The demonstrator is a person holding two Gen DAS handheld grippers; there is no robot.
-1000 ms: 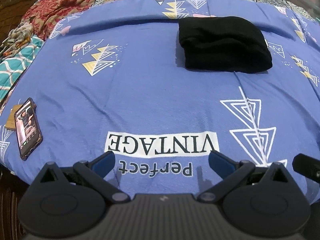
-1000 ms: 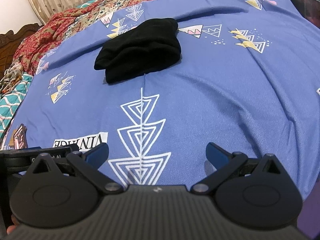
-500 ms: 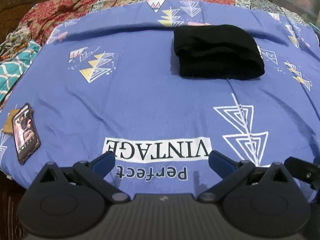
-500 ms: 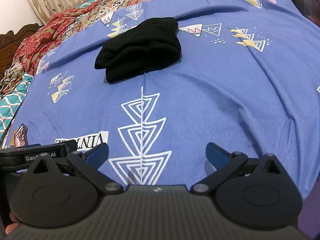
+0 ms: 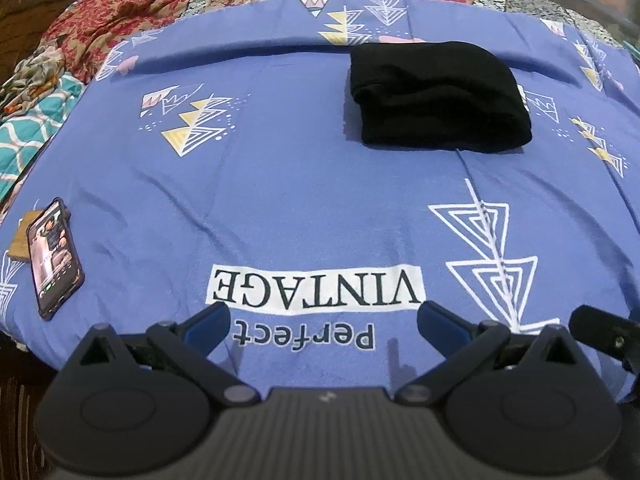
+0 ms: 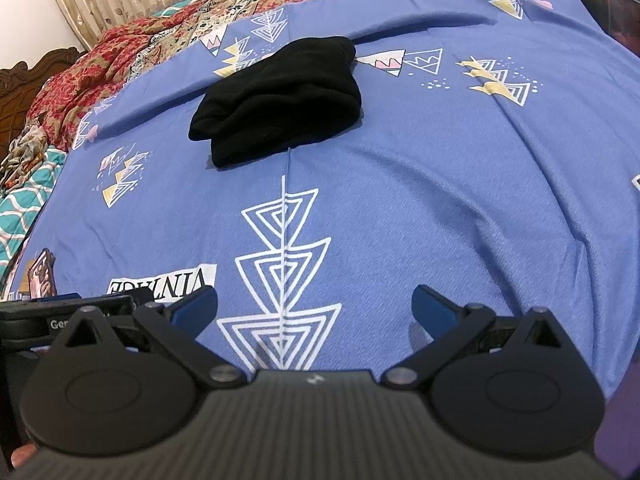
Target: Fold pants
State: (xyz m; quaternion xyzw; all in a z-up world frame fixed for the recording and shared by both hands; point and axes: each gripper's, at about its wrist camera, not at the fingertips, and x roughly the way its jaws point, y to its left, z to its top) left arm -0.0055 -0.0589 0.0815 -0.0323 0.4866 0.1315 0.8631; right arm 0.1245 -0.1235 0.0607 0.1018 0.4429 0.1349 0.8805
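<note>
Left gripper spread wide over blue bedsheet — black pants folded, well apart; phone near left edge.

A bed is covered by a bedsheet. The folded pants are laid on the sheet in the upper right of the left wrist frame, and in the upper centre of the right wrist frame. A phone is placed at the left edge of the frame, on the sheet, well apart from the pants. Crumpled blankets are piled behind the sheet, in the upper left. The left claw and right claw are held low at the bottom of their frames, over the sheet's near edge, side by side.
</note>
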